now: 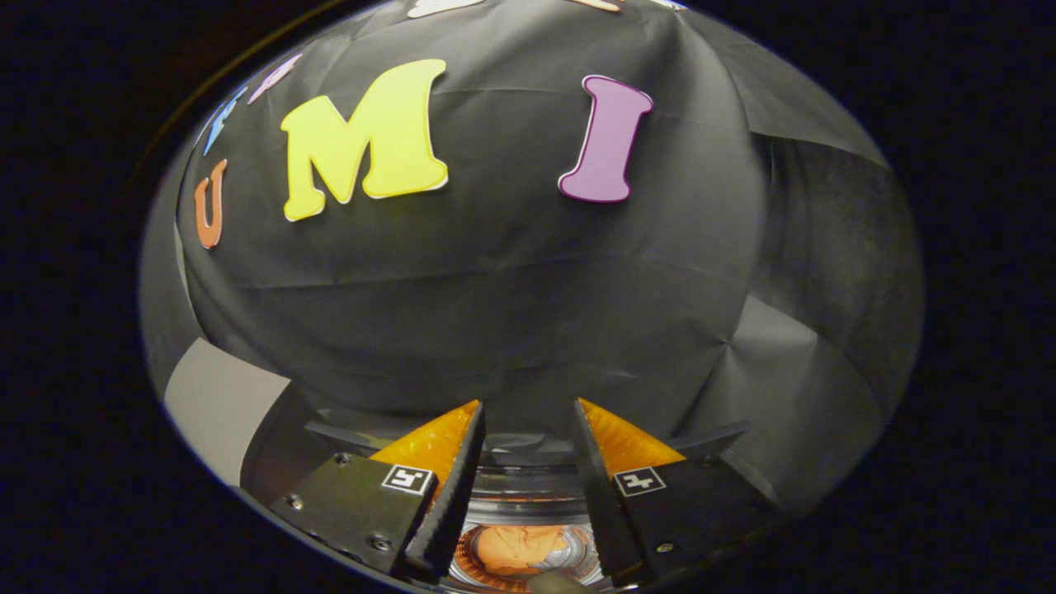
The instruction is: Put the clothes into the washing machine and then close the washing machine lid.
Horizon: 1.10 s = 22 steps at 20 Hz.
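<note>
The gripper (528, 412) sits at the bottom centre of the frame, its two fingers standing apart with a clear gap between them and nothing pinched in that gap, so the hold is empty. Down in the gap, at the very bottom of the frame, the washing machine (528, 487) shows its round opening, ringed by a shiny metal rim, and inside the drum lies the clothes (518, 551), a crumpled orange bundle resting low in the tub, below the fingers and apart from them. The left finger (452, 487) slants across the left side of that opening, the right one across the right side. Above and beyond the fingertips, the booth's black cloth wall (511, 313) takes the whole middle and upper part of the frame, creased and folded. At the lower left of the frame a pale grey panel (219, 404) shows beside the machine's edge
</note>
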Motion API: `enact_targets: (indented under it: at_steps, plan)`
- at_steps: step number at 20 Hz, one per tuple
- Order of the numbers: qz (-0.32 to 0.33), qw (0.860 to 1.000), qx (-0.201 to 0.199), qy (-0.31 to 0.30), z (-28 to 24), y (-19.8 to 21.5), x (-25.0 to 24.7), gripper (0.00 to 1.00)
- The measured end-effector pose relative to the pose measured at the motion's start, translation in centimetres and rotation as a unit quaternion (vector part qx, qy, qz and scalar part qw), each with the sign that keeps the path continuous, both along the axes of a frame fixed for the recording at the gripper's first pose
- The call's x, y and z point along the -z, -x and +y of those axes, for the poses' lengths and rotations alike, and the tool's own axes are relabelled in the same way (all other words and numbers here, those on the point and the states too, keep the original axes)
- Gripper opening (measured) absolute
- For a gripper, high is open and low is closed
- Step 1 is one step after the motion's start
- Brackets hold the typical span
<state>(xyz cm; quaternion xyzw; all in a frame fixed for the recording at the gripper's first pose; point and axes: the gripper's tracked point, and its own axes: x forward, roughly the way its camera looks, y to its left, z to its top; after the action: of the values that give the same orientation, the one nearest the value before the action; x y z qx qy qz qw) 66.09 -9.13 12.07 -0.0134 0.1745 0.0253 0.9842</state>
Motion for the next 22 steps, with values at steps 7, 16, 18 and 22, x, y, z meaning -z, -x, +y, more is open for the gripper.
enact_targets:
  at_steps: [7,16,18,22]
  plan:
    - [0.032,0.999,0.004,0.000,0.8,-3.8,2.8,0.67]
    - [-0.035,0.999,-0.002,-0.014,0.2,-3.9,2.7,0.90]
    - [-0.045,0.999,-0.003,-0.014,0.3,-3.9,2.5,0.90]
    - [-0.056,0.998,-0.007,-0.015,0.3,-3.2,2.5,0.90]
